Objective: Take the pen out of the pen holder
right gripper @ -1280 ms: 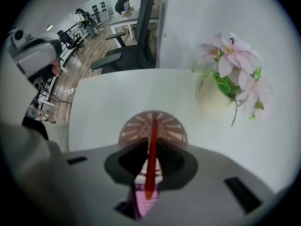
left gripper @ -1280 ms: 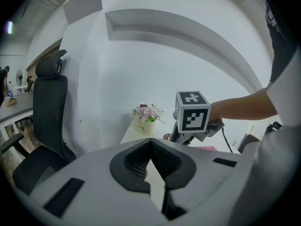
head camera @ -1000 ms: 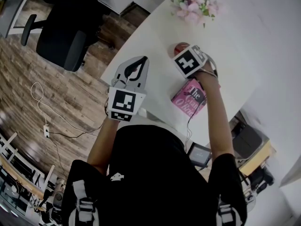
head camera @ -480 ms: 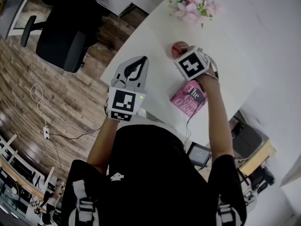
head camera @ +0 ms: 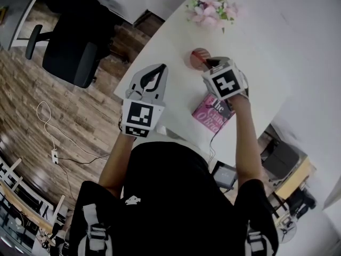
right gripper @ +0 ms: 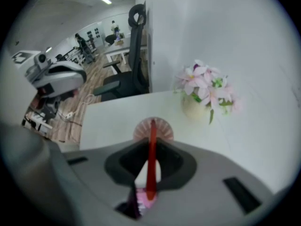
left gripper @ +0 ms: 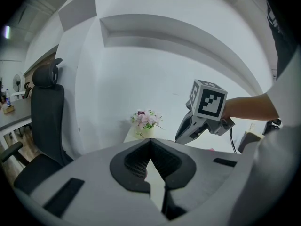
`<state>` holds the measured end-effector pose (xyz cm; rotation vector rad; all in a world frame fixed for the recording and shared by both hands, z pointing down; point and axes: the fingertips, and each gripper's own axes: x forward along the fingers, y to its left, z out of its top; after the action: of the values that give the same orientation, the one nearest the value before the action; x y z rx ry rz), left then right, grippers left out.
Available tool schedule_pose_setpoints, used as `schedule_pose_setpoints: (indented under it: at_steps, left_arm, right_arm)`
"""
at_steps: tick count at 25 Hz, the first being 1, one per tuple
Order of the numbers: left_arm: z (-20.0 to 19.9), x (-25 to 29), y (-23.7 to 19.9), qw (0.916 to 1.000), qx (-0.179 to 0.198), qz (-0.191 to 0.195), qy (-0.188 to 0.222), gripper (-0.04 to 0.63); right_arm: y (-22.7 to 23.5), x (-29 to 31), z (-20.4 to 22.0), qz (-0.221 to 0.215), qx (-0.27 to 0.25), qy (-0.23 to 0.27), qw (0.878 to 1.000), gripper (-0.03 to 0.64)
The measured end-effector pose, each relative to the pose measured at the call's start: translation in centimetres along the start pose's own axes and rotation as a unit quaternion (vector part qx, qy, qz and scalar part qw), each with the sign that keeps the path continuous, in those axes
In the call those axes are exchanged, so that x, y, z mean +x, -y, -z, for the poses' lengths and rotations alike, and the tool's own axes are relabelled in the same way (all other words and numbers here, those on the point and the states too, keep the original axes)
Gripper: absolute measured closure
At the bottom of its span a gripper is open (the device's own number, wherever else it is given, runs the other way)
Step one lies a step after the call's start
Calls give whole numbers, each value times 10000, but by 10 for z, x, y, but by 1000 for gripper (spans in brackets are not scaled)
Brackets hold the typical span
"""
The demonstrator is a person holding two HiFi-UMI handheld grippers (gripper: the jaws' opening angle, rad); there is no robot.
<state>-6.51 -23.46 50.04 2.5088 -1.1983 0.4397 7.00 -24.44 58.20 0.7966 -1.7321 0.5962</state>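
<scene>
Over white table (head camera: 171, 46), right gripper (head camera: 212, 64), clamped on pen (right gripper: 151, 164), has risen above pen holder (head camera: 197, 56).

The white desk (head camera: 266, 47) lay open to the right of the round reddish pen holder (head camera: 198, 58). Obstacles: a pot of pink flowers (head camera: 209, 8) at the far corner and a pink paperback book (head camera: 212, 113) at the near edge. A black office chair (head camera: 69, 52) stood well apart on the wooden floor (head camera: 64, 121).

Your pen (right gripper: 151, 147): red, slim, near upright, clamped in your right gripper (right gripper: 149, 173). Its far end sits over the round, ribbed pinkish pen holder (right gripper: 165, 130) standing on the white table (right gripper: 113, 121).
</scene>
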Motion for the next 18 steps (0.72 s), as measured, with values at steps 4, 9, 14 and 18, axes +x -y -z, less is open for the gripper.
schedule_pose_setpoints:
  at_steps: [4,9,14,18]
  left_arm:
    - [-8,-1,2,9999,133,41,37,580]
    - [-26,0,4,9990,410,83,152,580]
    - [-42,-4,10,9979,568,128,283,580]
    - [-54,-9,17,9969,657,168,390,580]
  right_arm:
    - [0,-18,-4,80,125,294,9995,543]
    - [3,-42,-10,235,331,783,9961,545]
    - [6,-75,-22,457,569,1495,9861,545]
    - [7,-106,-29,676,710,2035,9742,545]
